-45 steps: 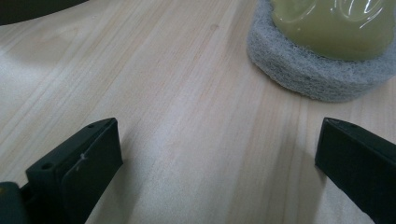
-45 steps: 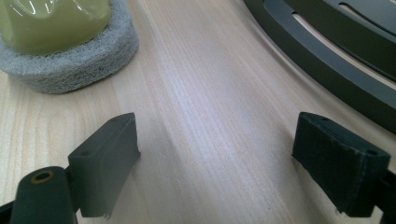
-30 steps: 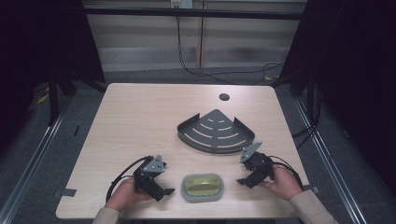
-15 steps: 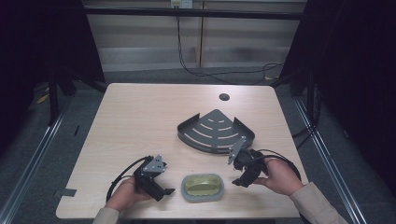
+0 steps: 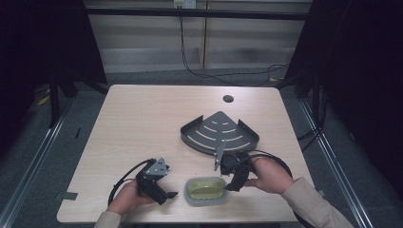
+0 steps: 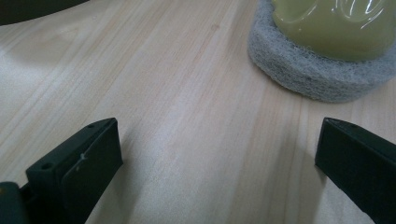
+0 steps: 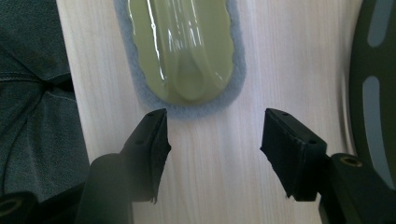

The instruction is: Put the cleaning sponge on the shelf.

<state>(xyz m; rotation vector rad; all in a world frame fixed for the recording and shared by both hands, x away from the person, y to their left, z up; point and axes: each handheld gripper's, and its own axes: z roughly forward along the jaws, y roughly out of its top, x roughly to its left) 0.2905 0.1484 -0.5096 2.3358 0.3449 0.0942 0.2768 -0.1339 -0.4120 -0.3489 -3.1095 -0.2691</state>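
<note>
While both grippers gape empty, the scrubber [image 5: 205, 190] lies outside the bare tray [image 5: 219, 132].

A light wooden table with rounded corners [image 5: 142, 118] is standing on a grey floor, its pale grain running lengthwise in the left gripper view [image 6: 177, 116]. A small round dark hole [image 5: 228, 99] is sitting near its far edge. A dark grey, fan-shaped metal corner shelf with curved slots [image 5: 218, 132] is lying right of centre. Near the front edge, an oval scrubbing pad with a grey felt base and a glossy yellow-green plastic top [image 5: 205, 190] is resting flat on the wood, apart from the shelf [image 7: 373, 93].
</note>
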